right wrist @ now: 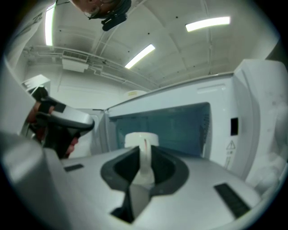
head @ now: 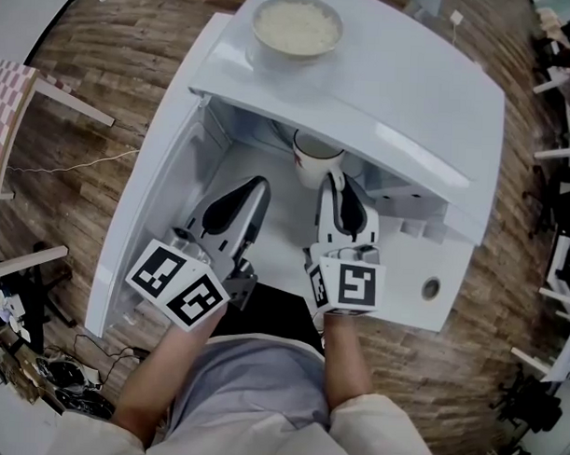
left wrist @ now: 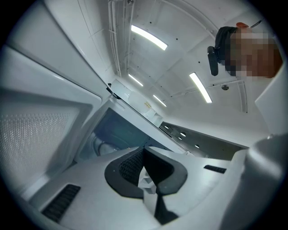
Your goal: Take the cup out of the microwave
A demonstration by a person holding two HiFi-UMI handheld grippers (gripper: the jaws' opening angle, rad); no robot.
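Firmly, right tongs (right wrist: pixel 144 157) clamp the smooth white cup (head: pixel 315 160) by its handle; left tongs (left wrist: pixel 146 173) closed.

Cup (right wrist: pixel 140 137) handle between the jaws

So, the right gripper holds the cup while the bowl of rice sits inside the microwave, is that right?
Not quite: the bowl of rice sits on top of the microwave, not inside it, as the head view shows. The right gripper does hold the cup.
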